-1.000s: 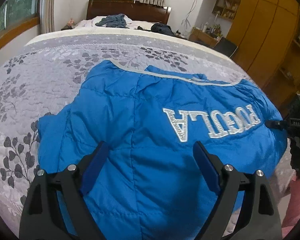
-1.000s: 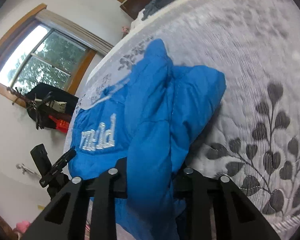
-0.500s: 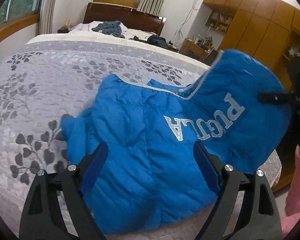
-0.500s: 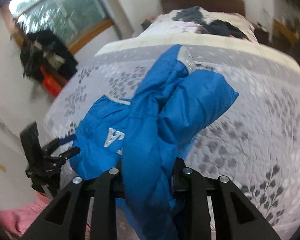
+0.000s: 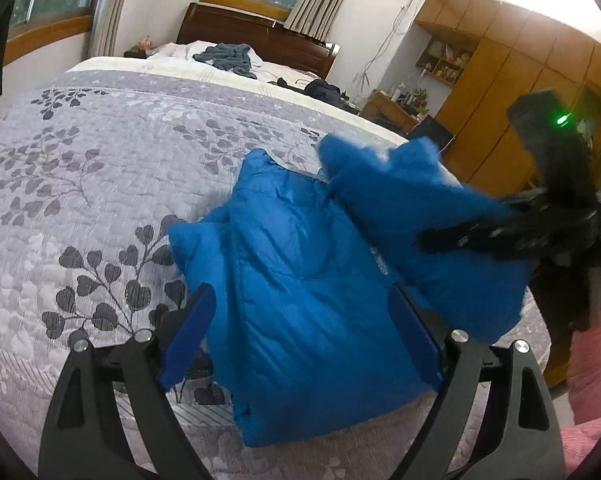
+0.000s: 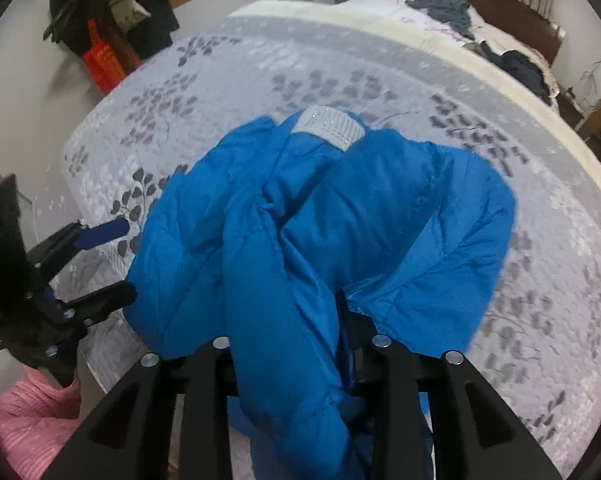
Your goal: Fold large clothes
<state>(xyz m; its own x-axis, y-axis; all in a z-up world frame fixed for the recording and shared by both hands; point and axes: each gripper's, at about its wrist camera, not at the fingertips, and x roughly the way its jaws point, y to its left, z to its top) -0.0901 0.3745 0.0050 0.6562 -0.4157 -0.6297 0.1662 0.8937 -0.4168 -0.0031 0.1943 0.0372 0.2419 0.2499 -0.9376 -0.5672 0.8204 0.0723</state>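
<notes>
Bed (image 5: 80,168) filling the room, spread with a grey quilted coverlet printed in dark leaf sprays, serving as a broad flat surface for folding. Blue puffer jacket (image 5: 300,280) lying near the foot edge: slick, padded fabric, stitched in soft channels, with a pale grey ribbed cuff (image 6: 330,126) showing on top. One side lifted and carried across the flat part, probably to fold it inward. Right gripper (image 6: 296,344), black frame, clamped tight on a bunched handful of that raised blue padding, held above the rest. Left gripper (image 5: 300,332), black with blue pads (image 5: 188,332), spread wide apart and holding nothing, poised just over the flat half, likely ready to pin or smooth. Pink ribbed sleeve (image 6: 28,412) behind it.
</notes>
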